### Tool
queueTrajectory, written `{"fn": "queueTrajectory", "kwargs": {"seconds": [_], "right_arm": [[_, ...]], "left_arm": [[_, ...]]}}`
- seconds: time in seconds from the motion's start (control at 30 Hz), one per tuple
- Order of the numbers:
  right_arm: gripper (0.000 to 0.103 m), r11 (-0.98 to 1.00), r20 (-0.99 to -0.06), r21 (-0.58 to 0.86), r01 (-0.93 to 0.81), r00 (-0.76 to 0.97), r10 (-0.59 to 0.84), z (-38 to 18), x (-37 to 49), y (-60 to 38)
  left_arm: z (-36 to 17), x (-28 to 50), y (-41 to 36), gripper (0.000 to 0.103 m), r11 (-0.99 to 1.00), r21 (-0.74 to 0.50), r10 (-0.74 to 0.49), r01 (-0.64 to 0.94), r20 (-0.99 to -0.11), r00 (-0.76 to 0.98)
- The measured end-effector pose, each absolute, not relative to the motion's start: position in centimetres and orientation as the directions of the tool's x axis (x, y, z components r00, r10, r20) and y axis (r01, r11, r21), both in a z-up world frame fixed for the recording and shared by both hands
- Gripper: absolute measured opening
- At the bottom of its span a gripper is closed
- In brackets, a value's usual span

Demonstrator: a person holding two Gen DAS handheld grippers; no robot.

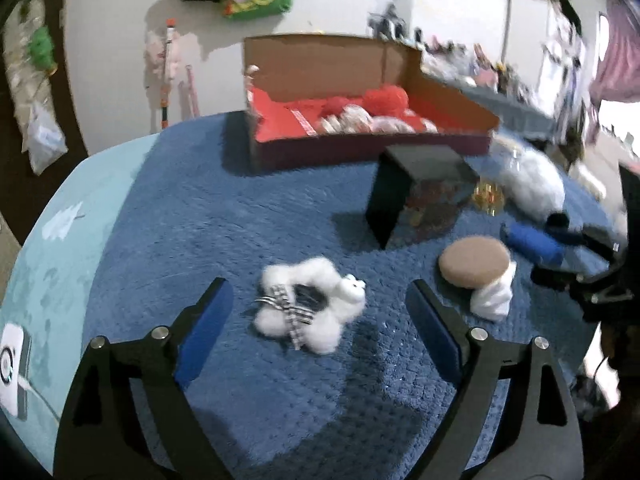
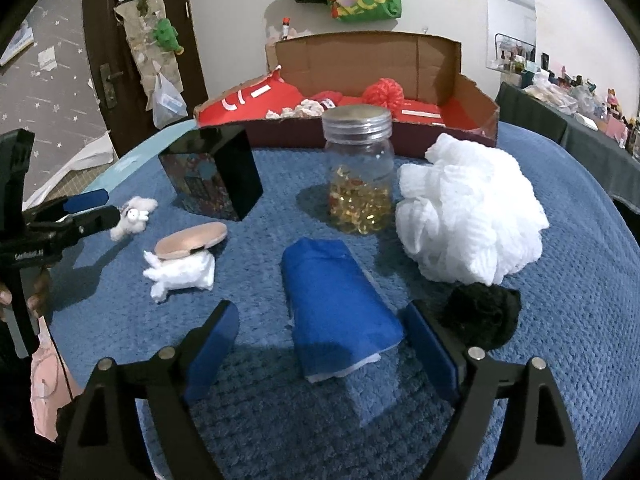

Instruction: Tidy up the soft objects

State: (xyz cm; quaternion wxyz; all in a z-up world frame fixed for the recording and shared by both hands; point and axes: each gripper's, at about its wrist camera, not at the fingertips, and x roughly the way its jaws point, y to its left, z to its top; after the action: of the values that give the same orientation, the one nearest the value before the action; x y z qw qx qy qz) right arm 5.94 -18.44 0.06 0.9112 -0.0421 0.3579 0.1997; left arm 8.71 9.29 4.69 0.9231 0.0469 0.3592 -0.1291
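The left tongs (image 1: 318, 320) stood spread wide, with nothing pressed between the blue pads. The fluffy white toy (image 1: 310, 306), a small wreath-like thing with a checked ribbon, lay flat on the blue blanket (image 1: 224, 208) just ahead of these tongs and between the lines of their two fingers, a little nearer to the left finger. No pad touched it. Because the toy was roughly round, it showed no clear long axis, so the tongs would probably need only to go forward and down before closing.

The right tongs (image 2: 322, 344) were spread too and pinched nothing. The blue folded cloth (image 2: 338, 312) lay between their fingers, with its long axis running away from the tongs toward the far edge of the bed. Its near end was close to the right pad, but I could not tell whether it touched.

Each thing was therefore nearer to its own hand: the toy to the left, the cloth to the right. The cardboard box (image 2: 472, 100), already holding red and pale soft things, stood at the far edge, beyond the glass jar (image 2: 360, 168) and the black box (image 2: 224, 176). The white mesh puff (image 2: 468, 216) and the black pompom (image 2: 482, 316) lay to the right of the cloth, toward the right edge.
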Motion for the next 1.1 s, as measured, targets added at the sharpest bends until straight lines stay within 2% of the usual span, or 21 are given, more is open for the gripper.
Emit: {"fn": "queueTrajectory", "kwargs": {"seconds": [0.1,0.2,0.23,0.27,0.3,0.33,0.37,0.4,0.5,0.67,0.73,0.97,1.1], "right_arm": [[0.087,0.916,-0.675,0.049,-0.399,0.662,0.325,-0.2,6.4,-18.1],[0.083,0.911,-0.674,0.038,-0.410,0.663,0.326,-0.1,6.6,-17.8],[0.074,0.910,-0.673,0.025,-0.413,0.666,0.321,-0.1,6.6,-17.7],[0.068,0.909,-0.673,0.003,-0.417,0.671,0.310,-0.2,6.6,-17.4],[0.057,0.907,-0.672,-0.009,-0.420,0.674,0.306,-0.2,6.6,-17.3],[0.053,0.905,-0.669,-0.014,-0.424,0.677,0.307,-0.2,6.6,-17.3],[0.047,0.904,-0.664,-0.017,-0.428,0.680,0.310,-0.1,6.4,-17.3],[0.035,0.900,-0.660,-0.012,-0.435,0.680,0.320,0.0,6.2,-17.3],[0.026,0.892,-0.656,0.003,-0.453,0.672,0.343,0.2,5.8,-17.2],[0.023,0.883,-0.652,-0.005,-0.469,0.671,0.352,0.4,5.3,-16.8],[0.019,0.881,-0.645,-0.017,-0.473,0.678,0.352,0.6,5.0,-16.6],[0.016,0.877,-0.633,-0.068,-0.475,0.700,0.331,0.9,4.5,-15.9],[0.016,0.875,-0.635,-0.032,-0.483,0.686,0.356,0.9,4.3,-16.3]], "left_arm": [[3.8,9.4,8.7,0.089,0.959,0.038,-0.176,0.282,-0.698,0.694],[3.2,10.4,9.0,0.088,0.961,0.019,-0.177,0.277,-0.727,0.664],[3.0,10.8,9.1,0.087,0.962,0.014,-0.176,0.273,-0.735,0.655],[2.9,11.0,9.1,0.079,0.961,0.008,-0.179,0.275,-0.739,0.649],[2.9,11.0,9.1,0.073,0.959,-0.001,-0.191,0.283,-0.740,0.645],[3.0,10.9,9.0,0.061,0.956,-0.001,-0.199,0.294,-0.737,0.646],[3.0,10.7,8.8,0.056,0.951,0.004,-0.208,0.310,-0.733,0.648],[3.0,10.5,8.7,0.055,0.949,0.009,-0.208,0.314,-0.731,0.649],[3.2,9.7,8.3,0.054,0.946,0.019,-0.209,0.323,-0.725,0.656],[3.6,8.7,8.0,0.054,0.941,-0.011,-0.241,0.337,-0.722,0.648],[3.7,8.4,7.8,0.054,0.942,0.001,-0.233,0.337,-0.722,0.652],[4.1,8.4,7.9,0.054,0.944,0.004,-0.226,0.330,-0.722,0.654],[4.3,8.3,7.7,0.054,0.941,-0.022,-0.250,0.338,-0.718,0.649]]}}
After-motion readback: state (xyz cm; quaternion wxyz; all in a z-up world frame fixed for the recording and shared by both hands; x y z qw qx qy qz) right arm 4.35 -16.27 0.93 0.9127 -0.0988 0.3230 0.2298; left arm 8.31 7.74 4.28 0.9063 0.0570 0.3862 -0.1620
